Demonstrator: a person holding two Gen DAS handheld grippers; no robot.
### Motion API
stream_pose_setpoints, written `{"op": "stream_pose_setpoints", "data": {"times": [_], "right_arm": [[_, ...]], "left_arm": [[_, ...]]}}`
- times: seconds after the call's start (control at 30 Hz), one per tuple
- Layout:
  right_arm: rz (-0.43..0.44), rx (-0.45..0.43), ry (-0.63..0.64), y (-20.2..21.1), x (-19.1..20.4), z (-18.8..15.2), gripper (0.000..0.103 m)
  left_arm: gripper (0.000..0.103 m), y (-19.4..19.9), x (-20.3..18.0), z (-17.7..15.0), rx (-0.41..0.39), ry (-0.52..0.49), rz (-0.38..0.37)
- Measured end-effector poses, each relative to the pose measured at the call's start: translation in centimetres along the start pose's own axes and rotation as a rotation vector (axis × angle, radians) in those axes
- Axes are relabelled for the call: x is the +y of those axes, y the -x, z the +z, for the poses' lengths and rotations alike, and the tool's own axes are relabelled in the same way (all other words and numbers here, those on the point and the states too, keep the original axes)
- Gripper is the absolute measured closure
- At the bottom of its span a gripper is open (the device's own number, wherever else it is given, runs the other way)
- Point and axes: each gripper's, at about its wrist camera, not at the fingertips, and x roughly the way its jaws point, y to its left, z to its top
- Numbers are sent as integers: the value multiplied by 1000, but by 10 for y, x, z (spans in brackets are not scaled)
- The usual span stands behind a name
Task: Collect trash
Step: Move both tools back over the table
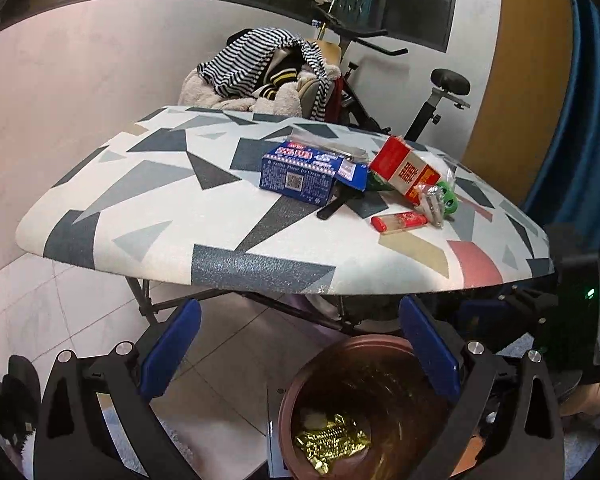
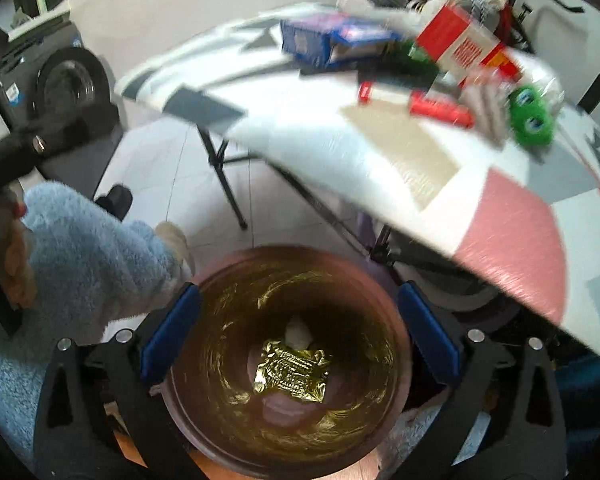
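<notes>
A brown round trash bin stands on the floor under the table edge; a gold foil wrapper and a white scrap lie in its bottom. My right gripper is open and empty right above the bin mouth. My left gripper is open and empty, low in front of the table, with the bin at its right. On the patterned table lie a blue box, a red and white carton, a red lighter, a green item and clear wrappers.
A chair piled with striped and fleecy clothes stands behind the table, next to an exercise bike. Folding table legs stand near the bin. A person's blue fleecy leg is left of the bin. A blue curtain hangs at right.
</notes>
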Motion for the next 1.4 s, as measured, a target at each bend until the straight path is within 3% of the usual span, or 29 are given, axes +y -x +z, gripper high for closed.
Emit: {"op": "stream_pose_setpoints", "data": {"times": [0.37,0.57,0.8,1.07,1.27,1.4], "right_arm": [[-56,-162,-132,41,-29,12,6],[-171,-242,-179,70,-48,22,6],[-196,-346,-205,110,-77,49,6],[-235,-376,-183,133,-93,80,6],[-256,-380,-192,133,-101,92,6],[-245,-360,-200,127,-109,96,6]], "left_arm": [[6,19,-11,28,-89,-52,17],[6,35,-13,59,-149,-75,4],[6,54,-19,97,-230,-115,-35],[6,68,-20,126,-282,-182,15],[6,67,0,141,-273,-118,3],[6,57,11,148,-245,-64,46]]}}
